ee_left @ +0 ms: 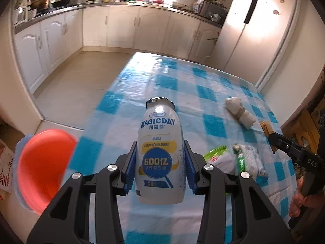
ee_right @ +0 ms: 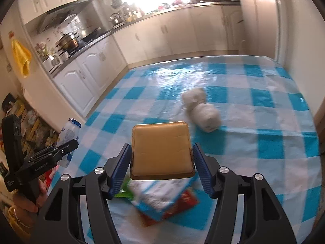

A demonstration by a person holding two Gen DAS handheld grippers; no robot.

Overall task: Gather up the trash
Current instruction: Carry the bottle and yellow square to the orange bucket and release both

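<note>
The left gripper [ee_left: 160, 166] clamps a white drink bottle [ee_left: 160, 152] by its belly, upright and lifted clear of the checked tablecloth [ee_left: 166, 85], probably so it can be carried to the orange bin [ee_left: 42, 166] that sits off the table's left edge. The right gripper [ee_right: 161, 160] pinches a flat tan packet [ee_right: 161, 150] by its two side edges and holds it level above the litter near the table's front edge.

Only the left view shows the bin, so only there is the drop-off plain. The right view alone shows what lies under the packet: a blue-and-white wrapper [ee_right: 160, 197] on a red one [ee_right: 186, 201]. A wad of paper [ee_right: 203, 111], near the table's right edge, appears in both and waits to be collected.
</note>
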